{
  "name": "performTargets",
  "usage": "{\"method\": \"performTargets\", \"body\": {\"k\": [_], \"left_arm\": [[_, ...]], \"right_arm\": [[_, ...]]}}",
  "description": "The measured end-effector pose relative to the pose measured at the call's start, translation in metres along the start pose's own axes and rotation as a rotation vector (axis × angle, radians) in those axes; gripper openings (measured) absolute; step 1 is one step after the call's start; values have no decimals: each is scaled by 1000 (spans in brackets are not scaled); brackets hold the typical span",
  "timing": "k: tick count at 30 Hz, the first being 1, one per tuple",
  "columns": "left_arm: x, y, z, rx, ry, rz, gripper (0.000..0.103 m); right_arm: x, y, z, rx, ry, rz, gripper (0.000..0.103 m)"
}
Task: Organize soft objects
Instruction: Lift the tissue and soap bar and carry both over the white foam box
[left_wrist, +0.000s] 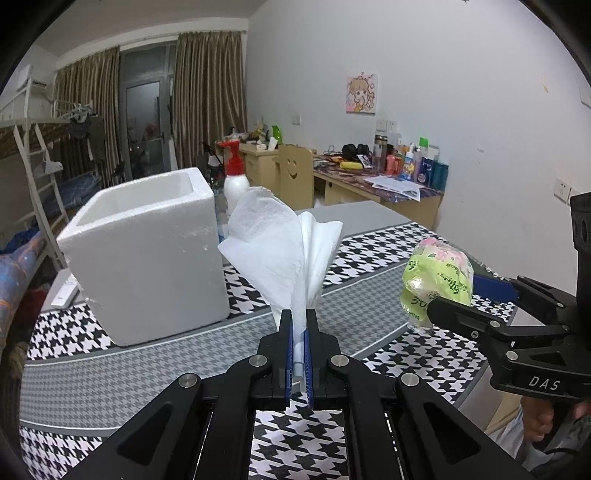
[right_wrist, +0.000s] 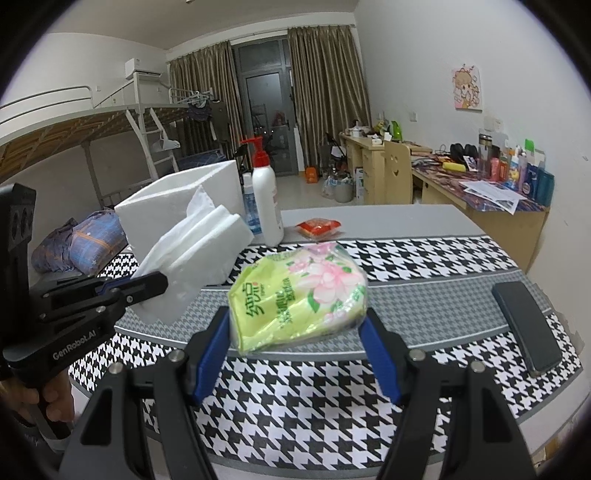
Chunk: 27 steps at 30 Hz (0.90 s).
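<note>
My left gripper (left_wrist: 298, 318) is shut on a white paper tissue (left_wrist: 284, 247) that fans upward above the table. It also shows in the right wrist view (right_wrist: 155, 286), with the tissue (right_wrist: 195, 254) at its tip. My right gripper (right_wrist: 297, 321) is shut on a green flowered tissue pack (right_wrist: 299, 295) and holds it above the table. In the left wrist view that gripper (left_wrist: 454, 295) holds the pack (left_wrist: 439, 280) at the right. A white foam box (left_wrist: 147, 254), open at the top, stands on the table left of the tissue.
The table carries a houndstooth cloth (right_wrist: 424, 254). A white pump bottle with a red top (right_wrist: 264, 195) and a small red packet (right_wrist: 319, 226) stand behind the box. A black phone (right_wrist: 526, 328) lies at the right. A remote (left_wrist: 64, 293) lies left of the box.
</note>
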<state>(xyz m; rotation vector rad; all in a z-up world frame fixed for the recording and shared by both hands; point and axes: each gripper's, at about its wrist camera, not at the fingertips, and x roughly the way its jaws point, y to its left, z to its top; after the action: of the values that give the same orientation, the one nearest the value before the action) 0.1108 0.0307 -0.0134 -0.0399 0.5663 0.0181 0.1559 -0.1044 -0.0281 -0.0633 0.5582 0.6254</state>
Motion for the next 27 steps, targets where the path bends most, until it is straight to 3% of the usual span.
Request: {"method": "performTargets", "body": {"k": [27], "left_arm": [[-32, 35, 39, -14, -87, 35, 5]], "right_arm": [[8, 31, 34, -72, -44, 57, 73]]}}
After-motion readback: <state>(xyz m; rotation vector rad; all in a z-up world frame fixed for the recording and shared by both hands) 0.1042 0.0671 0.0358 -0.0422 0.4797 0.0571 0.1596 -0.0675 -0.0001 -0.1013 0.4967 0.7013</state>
